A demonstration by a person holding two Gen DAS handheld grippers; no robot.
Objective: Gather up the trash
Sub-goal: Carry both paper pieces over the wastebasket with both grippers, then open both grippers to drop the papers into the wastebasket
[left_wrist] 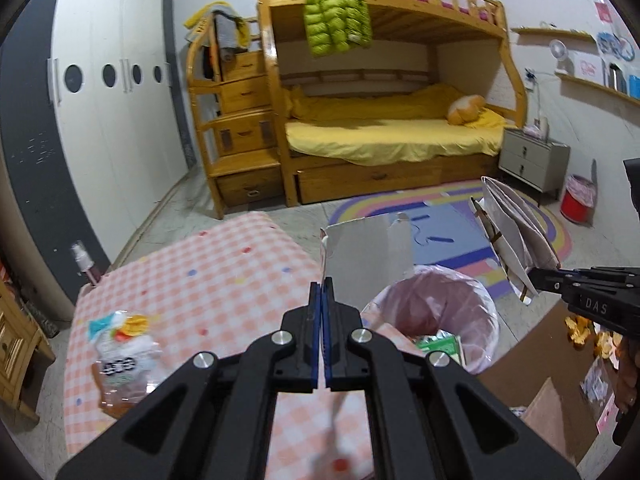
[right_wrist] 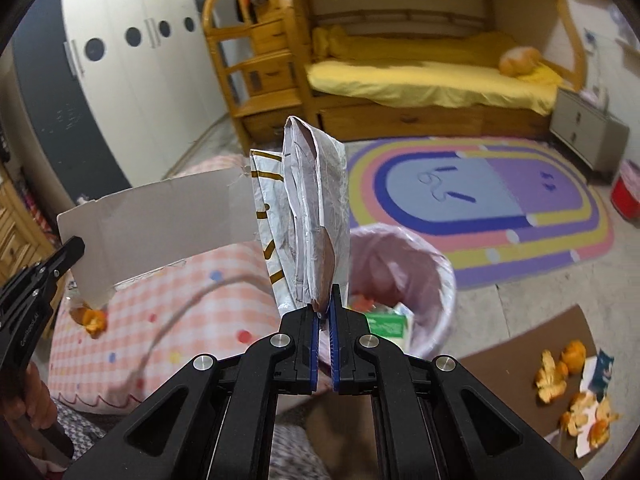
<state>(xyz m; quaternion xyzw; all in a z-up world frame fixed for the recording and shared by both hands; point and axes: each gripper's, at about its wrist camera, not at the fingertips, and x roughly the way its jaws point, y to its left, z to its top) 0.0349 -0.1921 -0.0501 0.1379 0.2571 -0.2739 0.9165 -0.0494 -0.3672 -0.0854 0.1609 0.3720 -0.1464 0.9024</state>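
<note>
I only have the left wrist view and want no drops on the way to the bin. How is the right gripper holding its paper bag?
Observer: The right gripper is shut on the bottom edge of the folded paper bag, which stands upright above the jaws.
Operator: Any trash on the floor further right?
Observer: Yes. Several orange peels lie on a brown cardboard sheet, with a blue-and-white wrapper beside them.
</note>
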